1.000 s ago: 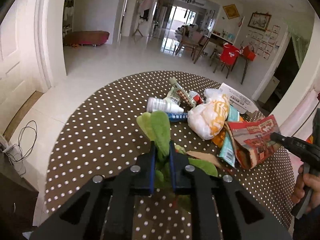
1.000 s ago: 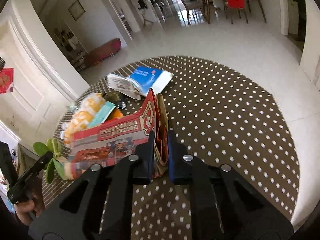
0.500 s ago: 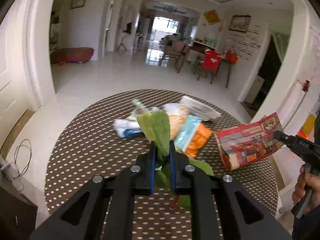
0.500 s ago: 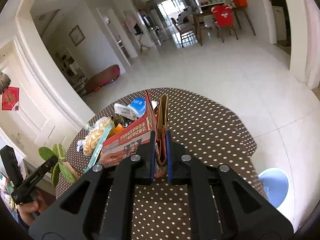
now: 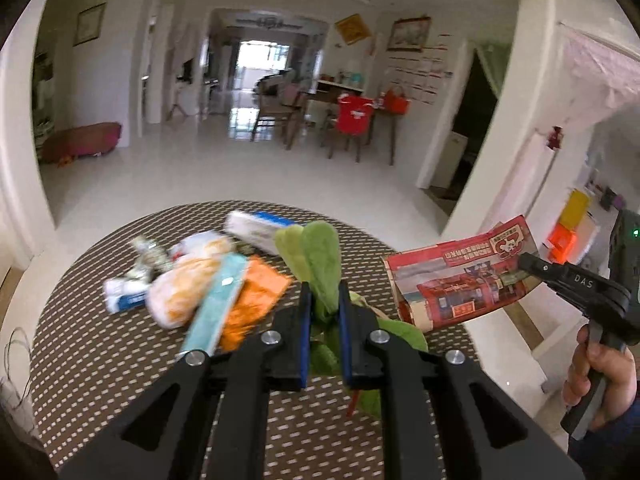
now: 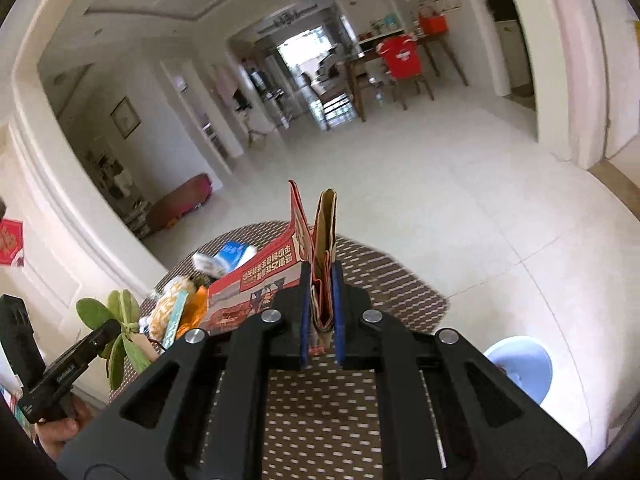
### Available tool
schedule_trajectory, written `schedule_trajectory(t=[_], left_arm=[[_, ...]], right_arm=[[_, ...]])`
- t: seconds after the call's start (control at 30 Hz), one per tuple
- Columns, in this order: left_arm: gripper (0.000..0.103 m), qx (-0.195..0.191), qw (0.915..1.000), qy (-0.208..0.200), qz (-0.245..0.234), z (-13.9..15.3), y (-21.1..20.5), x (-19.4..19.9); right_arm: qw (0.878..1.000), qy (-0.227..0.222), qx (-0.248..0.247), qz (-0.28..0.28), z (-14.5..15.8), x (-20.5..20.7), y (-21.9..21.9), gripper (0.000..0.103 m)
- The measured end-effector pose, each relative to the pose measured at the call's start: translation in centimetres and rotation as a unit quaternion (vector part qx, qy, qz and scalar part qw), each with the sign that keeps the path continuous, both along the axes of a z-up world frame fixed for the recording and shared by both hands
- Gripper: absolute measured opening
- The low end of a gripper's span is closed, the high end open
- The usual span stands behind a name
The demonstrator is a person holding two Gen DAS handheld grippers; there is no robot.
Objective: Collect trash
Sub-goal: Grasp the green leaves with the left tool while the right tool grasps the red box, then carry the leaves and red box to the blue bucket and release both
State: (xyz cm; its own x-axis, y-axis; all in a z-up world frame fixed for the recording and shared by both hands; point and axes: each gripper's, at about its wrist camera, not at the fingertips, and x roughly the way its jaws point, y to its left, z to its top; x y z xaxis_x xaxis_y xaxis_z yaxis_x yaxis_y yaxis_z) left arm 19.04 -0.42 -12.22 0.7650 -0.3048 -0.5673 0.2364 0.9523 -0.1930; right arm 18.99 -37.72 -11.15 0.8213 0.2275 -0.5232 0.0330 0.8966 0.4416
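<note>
Trash pickup shot, both grippers loaded up. Left gripper [image 5: 323, 296] has its 2 blue-padded jaws clamped on a bunch of limp green leafy vegetable scraps [image 5: 320, 256], leaves sticking up past the fingertips and more hanging below them, all lifted clear of the round brown table with white polka dots [image 5: 92, 352]. Right gripper [image 6: 320, 280] is pinched tight on a flattened red printed cardboard box [image 6: 256, 280] with a brown paper inside flap; the box juts up between the jaws and fans out to that gripper's left, also off the table. From the left wrist camera the box hangs out to the right of the leaves, with the person's hand [image 5: 600, 376] on the right gripper's trigger handle. Rest of the junk sits on the table ahead and left of the left gripper: a crumpled white and orange plastic bag [image 5: 188, 284], a long teal wrapper [image 5: 218, 300] lying just beside an orange wrapper [image 5: 256, 300], a small white bottle with blue label [image 5: 126, 294] and a white and blue flat packet [image 5: 260, 228] farthest out. Down on the floor to the right of the right gripper there's a pale blue round bin [image 6: 520, 364]. Picture's a bit blurry.
</note>
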Motion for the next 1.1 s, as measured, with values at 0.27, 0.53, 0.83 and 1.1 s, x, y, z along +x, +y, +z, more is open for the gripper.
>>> schedule_trajectory(t=[0.27,0.53,0.83,1.1], left_arm=[[0.011,-0.01,0.9973,-0.008,-0.072,0.5,-6.8,1.0],[0.011,-0.004,0.9913,0.0,-0.132,-0.5,-12.9,1.1],[0.011,0.008,0.9858,0.024,-0.166,-2.8,-17.0,1.7],[0.011,0.023,0.979,0.039,-0.199,-4.7,-21.4,2.7]], right_arm=[[0.996,0.0,-0.01,-0.094,0.2,-3.5,-8.3,0.009],[0.977,0.066,-0.033,-0.198,-5.1,-6.8,-16.3,0.009],[0.954,0.186,-0.045,-0.229,-16.8,-5.5,-19.9,0.01],[0.948,0.219,-0.001,-0.23,-22.5,-4.2,-21.1,0.075]])
